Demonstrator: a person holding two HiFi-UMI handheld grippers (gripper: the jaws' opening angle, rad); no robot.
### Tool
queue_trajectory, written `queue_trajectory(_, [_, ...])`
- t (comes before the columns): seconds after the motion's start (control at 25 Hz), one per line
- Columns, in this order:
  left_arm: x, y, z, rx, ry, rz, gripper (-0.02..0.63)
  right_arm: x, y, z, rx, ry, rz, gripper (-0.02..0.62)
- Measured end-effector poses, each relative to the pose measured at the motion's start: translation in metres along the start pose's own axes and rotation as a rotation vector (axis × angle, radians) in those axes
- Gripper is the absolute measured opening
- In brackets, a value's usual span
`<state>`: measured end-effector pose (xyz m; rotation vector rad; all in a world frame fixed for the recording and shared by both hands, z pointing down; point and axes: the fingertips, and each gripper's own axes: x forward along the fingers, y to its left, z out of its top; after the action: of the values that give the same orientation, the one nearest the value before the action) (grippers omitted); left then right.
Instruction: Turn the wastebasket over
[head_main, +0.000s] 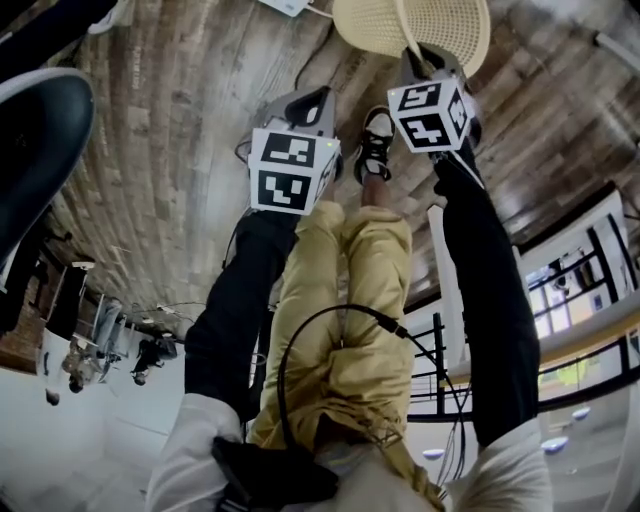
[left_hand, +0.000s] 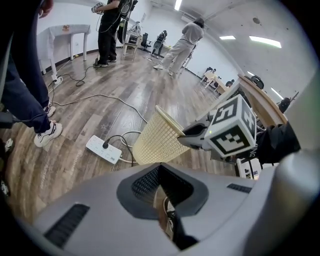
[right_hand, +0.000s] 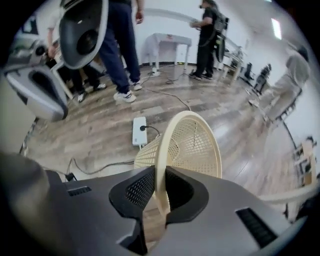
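Tools held: right gripper (right_hand: 161, 200), clenched on the rim of the wastebasket (right_hand: 192, 145), one pad inside the mouth and one outside. The left gripper (left_hand: 162, 210) is released, its jaws a narrow gap apart, and we see only our own shoe (left_hand: 169, 220) through them.

Item: wastebasket, cream open-lattice plastic, empty. It is tipped on its side with its mouth at the right gripper and its base pointing away. In the head view it sits at 12 o'clock, cut by the frame edge. We cannot tell whether the base touches the floor.

Handling, as we judge it: light, with a thin, springy wall. The lattice gives the pads purchase. The rolled rim is the stiffest part and the best hold. Held at one point it may swing, so the free gripper could steady the base.

Views compared: only the right gripper view shows the rim between the pads and the bare interior. Only the left gripper view shows the tapered side, with the right gripper at the basket's 3 o'clock and a power strip (left_hand: 103, 149) at its 8 o'clock.
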<state>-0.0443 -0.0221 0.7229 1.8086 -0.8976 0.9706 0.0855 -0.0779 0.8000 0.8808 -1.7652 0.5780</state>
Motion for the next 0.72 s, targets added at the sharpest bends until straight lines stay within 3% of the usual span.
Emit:
queue_trajectory(0.12, [0.001,-0.001,-0.004,0.001,0.002,-0.001,0.0,0.0,0.012,-0.002,-0.232,0.016,-0.029,0.064])
queue_trajectory(0.24, [0.0,-0.001,-0.01,0.003,0.01,0.001,0.0,0.008,0.031,-0.014,-0.385,0.043,0.003,0.064])
queue_trajectory(0.72, [0.005,0.01,-0.026,-0.008,0.026,0.022,0.0,0.035,0.112,-0.06,-0.452,0.127,0.357,0.08])
